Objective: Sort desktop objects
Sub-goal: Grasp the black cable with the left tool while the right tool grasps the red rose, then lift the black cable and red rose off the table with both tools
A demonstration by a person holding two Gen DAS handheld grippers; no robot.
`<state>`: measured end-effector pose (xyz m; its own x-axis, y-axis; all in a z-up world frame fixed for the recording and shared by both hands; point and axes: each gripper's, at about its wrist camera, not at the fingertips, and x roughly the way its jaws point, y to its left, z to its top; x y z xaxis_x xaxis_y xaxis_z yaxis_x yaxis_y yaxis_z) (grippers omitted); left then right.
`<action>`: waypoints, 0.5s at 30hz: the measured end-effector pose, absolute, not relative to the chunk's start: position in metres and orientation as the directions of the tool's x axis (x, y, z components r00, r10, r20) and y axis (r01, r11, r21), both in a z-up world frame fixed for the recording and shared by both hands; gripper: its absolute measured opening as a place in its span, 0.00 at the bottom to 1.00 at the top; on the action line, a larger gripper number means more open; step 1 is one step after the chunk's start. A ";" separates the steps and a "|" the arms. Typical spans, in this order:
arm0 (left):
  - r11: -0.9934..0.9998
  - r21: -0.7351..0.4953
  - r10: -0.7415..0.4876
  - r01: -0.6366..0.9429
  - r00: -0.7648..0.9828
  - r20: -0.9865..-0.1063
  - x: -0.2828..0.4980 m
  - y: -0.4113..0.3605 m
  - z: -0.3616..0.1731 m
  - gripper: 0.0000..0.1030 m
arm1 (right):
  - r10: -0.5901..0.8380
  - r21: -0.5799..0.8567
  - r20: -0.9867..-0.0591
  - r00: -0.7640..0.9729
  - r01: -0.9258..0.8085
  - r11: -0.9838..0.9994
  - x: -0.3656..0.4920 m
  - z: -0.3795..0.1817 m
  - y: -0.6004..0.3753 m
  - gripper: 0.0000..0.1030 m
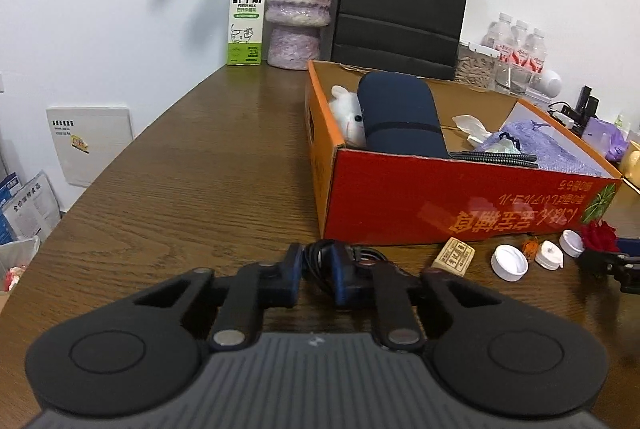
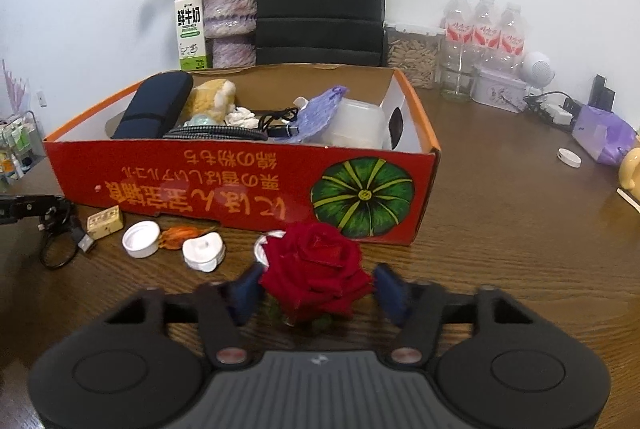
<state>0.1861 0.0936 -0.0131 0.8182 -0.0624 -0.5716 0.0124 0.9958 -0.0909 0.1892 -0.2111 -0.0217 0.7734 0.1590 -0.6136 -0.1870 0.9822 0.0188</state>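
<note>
Left tongs [image 1: 316, 279] are closed on a bundled black cable [image 1: 320, 261] lying on the wooden surface [image 1: 192, 189], just short of the red box [image 1: 460, 205] at 1 o'clock. Right tongs [image 2: 318, 289] straddle a red rose [image 2: 316, 271] — jaws partly closed, blue pads at the petals' edges, firm contact unclear. White caps [image 2: 140, 239] and a small tan block [image 2: 105, 223] sit at 10 o'clock of the rose, before the box front.
</note>
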 end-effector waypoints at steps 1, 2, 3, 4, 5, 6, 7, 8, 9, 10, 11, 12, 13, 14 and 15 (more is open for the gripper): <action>0.996 -0.088 -0.060 0.011 0.820 -0.569 0.185 0.093 -0.013 0.11 | 0.164 0.022 -0.610 0.775 -0.190 0.982 0.188 -0.021 -0.211 0.46; 0.995 -0.094 -0.063 0.011 0.821 -0.568 0.184 0.093 -0.013 0.10 | 0.167 0.024 -0.605 0.779 -0.192 0.981 0.186 -0.021 -0.212 0.42; 0.995 -0.098 -0.062 0.007 0.822 -0.565 0.183 0.094 -0.012 0.10 | 0.169 0.024 -0.599 0.782 -0.193 0.981 0.184 -0.020 -0.212 0.40; 0.995 -0.096 -0.059 0.006 0.825 -0.561 0.182 0.094 -0.011 0.09 | 0.172 0.027 -0.596 0.785 -0.195 0.980 0.182 -0.019 -0.212 0.40; 0.995 -0.095 -0.058 0.005 0.828 -0.558 0.181 0.094 -0.010 0.09 | 0.175 0.029 -0.592 0.787 -0.196 0.980 0.181 -0.019 -0.213 0.39; 0.996 -0.093 -0.056 0.005 0.830 -0.554 0.180 0.094 -0.009 0.09 | 0.178 0.031 -0.589 0.788 -0.198 0.980 0.180 -0.018 -0.213 0.39; 0.996 -0.091 -0.055 0.006 0.833 -0.551 0.179 0.094 -0.008 0.08 | 0.182 0.033 -0.585 0.790 -0.201 0.979 0.178 -0.017 -0.213 0.39; 0.996 -0.092 -0.056 0.006 0.835 -0.548 0.177 0.094 -0.007 0.08 | 0.184 0.035 -0.582 0.792 -0.202 0.979 0.177 -0.017 -0.213 0.38; 0.996 -0.091 -0.054 0.006 0.837 -0.544 0.175 0.094 -0.006 0.08 | 0.186 0.036 -0.579 0.794 -0.203 0.978 0.176 -0.016 -0.213 0.38; 0.996 -0.090 -0.054 0.007 0.840 -0.540 0.173 0.093 -0.004 0.08 | 0.188 0.037 -0.576 0.796 -0.205 0.978 0.174 -0.015 -0.214 0.38; 0.996 -0.090 -0.054 0.007 0.844 -0.534 0.171 0.093 -0.003 0.08 | 0.190 0.039 -0.572 0.798 -0.205 0.978 0.173 -0.014 -0.214 0.38; 0.996 -0.089 -0.053 0.006 0.847 -0.529 0.169 0.092 -0.001 0.08 | 0.192 0.041 -0.569 0.800 -0.205 0.978 0.171 -0.013 -0.215 0.38; 0.996 -0.086 -0.053 0.009 0.852 -0.521 0.168 0.092 0.001 0.08 | 0.193 0.042 -0.565 0.802 -0.206 0.978 0.170 -0.012 -0.215 0.38; 0.996 -0.085 -0.054 0.012 0.857 -0.513 0.165 0.091 0.003 0.07 | 0.194 0.043 -0.562 0.804 -0.206 0.978 0.169 -0.011 -0.216 0.38; 0.997 -0.081 -0.055 0.015 0.861 -0.505 0.164 0.091 0.006 0.07 | 0.196 0.044 -0.559 0.806 -0.207 0.977 0.168 -0.010 -0.216 0.38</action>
<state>0.1636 0.0906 0.0057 0.8611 -0.0547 -0.5054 0.0155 0.9966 -0.0814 0.1680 -0.2163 -0.0099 0.8061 0.1956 -0.5586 -0.2070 0.9774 0.0435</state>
